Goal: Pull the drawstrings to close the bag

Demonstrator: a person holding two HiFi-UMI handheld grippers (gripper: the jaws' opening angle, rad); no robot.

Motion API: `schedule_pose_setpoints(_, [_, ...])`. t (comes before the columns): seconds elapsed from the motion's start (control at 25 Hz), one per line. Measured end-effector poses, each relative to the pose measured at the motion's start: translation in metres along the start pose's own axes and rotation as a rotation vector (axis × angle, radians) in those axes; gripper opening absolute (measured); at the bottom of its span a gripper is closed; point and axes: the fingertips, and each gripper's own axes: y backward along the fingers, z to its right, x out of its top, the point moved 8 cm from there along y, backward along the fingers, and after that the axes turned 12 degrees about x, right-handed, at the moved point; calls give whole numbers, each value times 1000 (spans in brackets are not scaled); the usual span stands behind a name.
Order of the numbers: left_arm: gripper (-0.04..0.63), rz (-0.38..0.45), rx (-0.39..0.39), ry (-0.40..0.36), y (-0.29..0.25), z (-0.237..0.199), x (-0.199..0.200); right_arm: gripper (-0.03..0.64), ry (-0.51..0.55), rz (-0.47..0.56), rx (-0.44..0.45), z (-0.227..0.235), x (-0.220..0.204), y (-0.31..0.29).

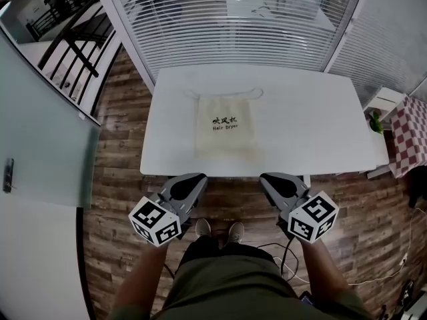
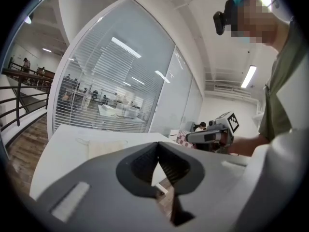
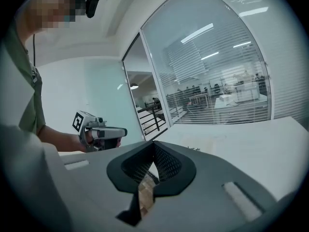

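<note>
Wood floor [image 1: 120, 179] surrounds a white table [image 1: 313, 119] that is set against a glass wall with slatted blinds [image 1: 233, 19]. The left gripper [image 1: 195, 179] has its jaws together at the tips, with nothing between them. The right gripper [image 1: 269, 179] is likewise closed and empty. Both hang side by side over the floor, just off the table's near edge. They point toward the table and are apart from each other. Past them the bag [image 1: 225, 129], cream cloth with dark print, lies flat near the table's middle with its mouth at the far end. Its drawstrings [image 1: 191, 95] loop out loosely at the two far corners, well apart from either gripper. Off the table's right end is a red-checked cloth [image 1: 408, 132]. At far left a black railing [image 1: 67, 19] runs behind a pale partition [image 1: 40, 132].
</note>
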Motion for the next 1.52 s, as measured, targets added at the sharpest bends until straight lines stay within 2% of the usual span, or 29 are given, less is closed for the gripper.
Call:
schedule_pose_setpoints(0.32, [6, -7, 34, -1, 2, 3, -6, 9, -12, -17, 15, 6, -7, 4])
schedule_pose_setpoints(0.72, [6, -9, 49, 10, -6, -15, -5, 9, -28, -32, 20, 19, -6, -7])
schedule_pose_setpoints(1.52, [6, -25, 31, 36, -64, -96, 16, 9, -60, -73, 12, 75, 15, -79])
